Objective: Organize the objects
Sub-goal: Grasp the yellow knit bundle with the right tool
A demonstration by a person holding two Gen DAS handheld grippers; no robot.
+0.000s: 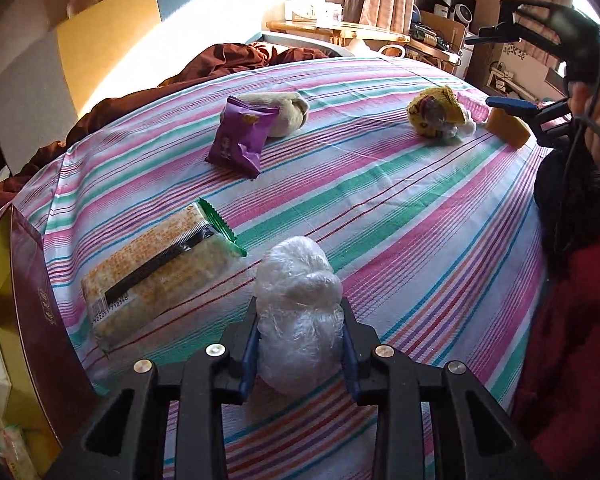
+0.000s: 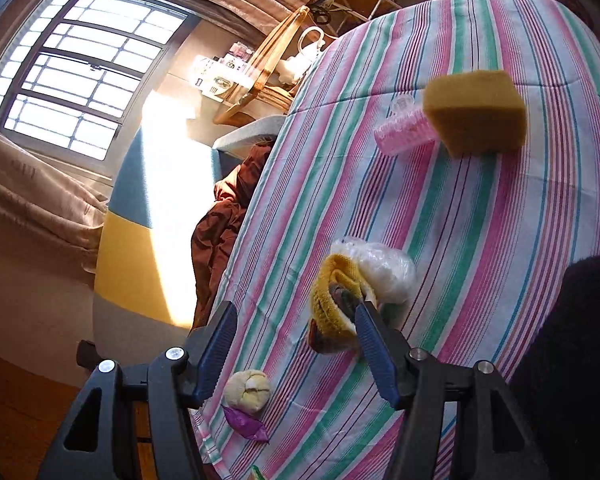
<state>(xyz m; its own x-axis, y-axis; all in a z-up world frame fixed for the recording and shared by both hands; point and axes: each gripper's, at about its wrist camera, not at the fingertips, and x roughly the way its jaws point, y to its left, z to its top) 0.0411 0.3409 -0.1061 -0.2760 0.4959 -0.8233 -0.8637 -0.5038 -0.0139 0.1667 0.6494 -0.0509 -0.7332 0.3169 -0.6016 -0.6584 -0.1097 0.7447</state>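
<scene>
- On the striped sheet (image 1: 380, 184) in the left wrist view, we see a plastic-wrapped bundle (image 1: 298, 312) nearest us.
- A flat biscuit packet (image 1: 156, 276) lies just to its left, and an open box (image 1: 32, 312) stands beyond that at the sheet's edge.
- Farther back, a snack pouch (image 1: 240, 140) leans against a rolled sock (image 1: 284, 110).
- Far right sit a knitted bundle (image 1: 436, 114) and then a sponge (image 1: 506, 128).
- In the right wrist view, a hair roller (image 2: 404, 130) touches the sponge.

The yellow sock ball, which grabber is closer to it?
Right. The right gripper hangs open just over the yellow sock ball, one finger beside it. The left gripper is far across the bed, shut on a plastic-wrapped bundle.
</scene>
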